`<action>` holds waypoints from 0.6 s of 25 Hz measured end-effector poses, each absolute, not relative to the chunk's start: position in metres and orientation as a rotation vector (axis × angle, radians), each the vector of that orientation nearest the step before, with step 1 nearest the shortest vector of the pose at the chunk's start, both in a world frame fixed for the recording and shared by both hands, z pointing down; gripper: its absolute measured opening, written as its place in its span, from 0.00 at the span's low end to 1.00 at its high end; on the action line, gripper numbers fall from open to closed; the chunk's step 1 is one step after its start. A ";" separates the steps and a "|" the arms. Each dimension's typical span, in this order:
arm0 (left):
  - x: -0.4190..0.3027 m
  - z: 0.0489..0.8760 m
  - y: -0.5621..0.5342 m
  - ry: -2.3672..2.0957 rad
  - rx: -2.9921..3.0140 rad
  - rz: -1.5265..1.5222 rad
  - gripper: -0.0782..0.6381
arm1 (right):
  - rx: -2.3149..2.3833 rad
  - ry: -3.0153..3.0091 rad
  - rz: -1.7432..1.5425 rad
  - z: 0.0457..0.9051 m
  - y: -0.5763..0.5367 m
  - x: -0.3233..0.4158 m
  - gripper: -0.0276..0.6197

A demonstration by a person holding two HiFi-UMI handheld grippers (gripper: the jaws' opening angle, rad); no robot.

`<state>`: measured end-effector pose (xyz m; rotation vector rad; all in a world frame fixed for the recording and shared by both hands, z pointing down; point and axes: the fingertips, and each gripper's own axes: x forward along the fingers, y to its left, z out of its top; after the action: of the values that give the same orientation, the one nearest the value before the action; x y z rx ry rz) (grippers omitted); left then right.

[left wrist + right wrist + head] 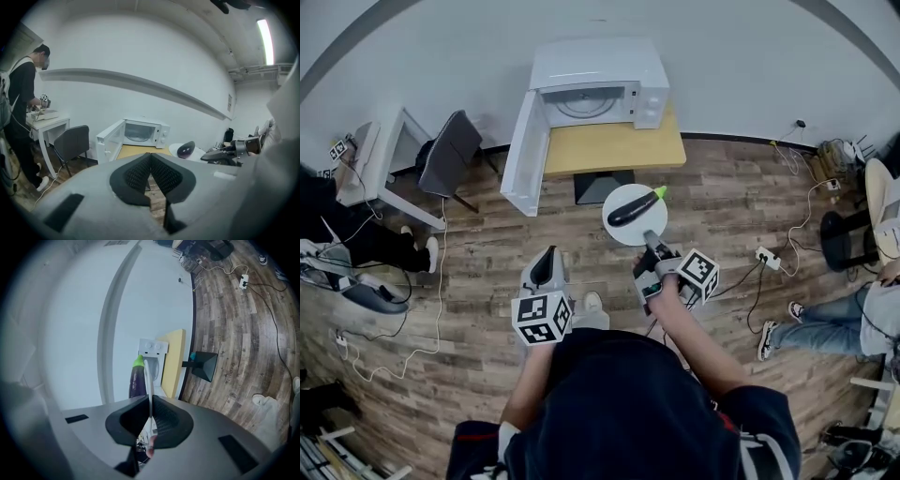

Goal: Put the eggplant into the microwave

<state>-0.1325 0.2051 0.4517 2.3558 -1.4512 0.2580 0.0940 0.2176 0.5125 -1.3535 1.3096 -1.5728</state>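
Observation:
A dark purple eggplant [633, 207] with a green stem lies on a round white plate [626, 233]. My right gripper [652, 240] is shut on the plate's near rim and holds it in the air, short of the table. In the right gripper view the plate [147, 376] stands edge-on between the pads, with the eggplant [137, 380] on its left. The white microwave [598, 89] stands on a wooden table [614, 150] with its door [525, 155] swung wide open and its inside bare. My left gripper [548, 253] is shut and holds nothing; it is level with the right one.
A grey chair [450, 155] and a white desk [370, 159] stand left of the microwave table. Cables and a power strip [767, 258] lie on the wood floor at right. One person stands at the desk [21, 93]; another's legs [825, 314] show at right.

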 end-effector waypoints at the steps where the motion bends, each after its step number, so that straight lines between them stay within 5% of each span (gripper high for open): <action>1: -0.134 0.451 0.197 -1.446 2.360 0.259 0.13 | -1.360 1.303 -1.576 0.513 0.211 0.092 0.08; 15: -0.143 0.444 0.105 -1.352 2.456 0.295 0.13 | -1.363 1.283 -1.519 0.510 0.123 0.071 0.08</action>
<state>-0.1427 0.1051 0.4442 2.4558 -1.3523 0.2948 0.0708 0.1229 0.5105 -1.3631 1.2826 -1.5190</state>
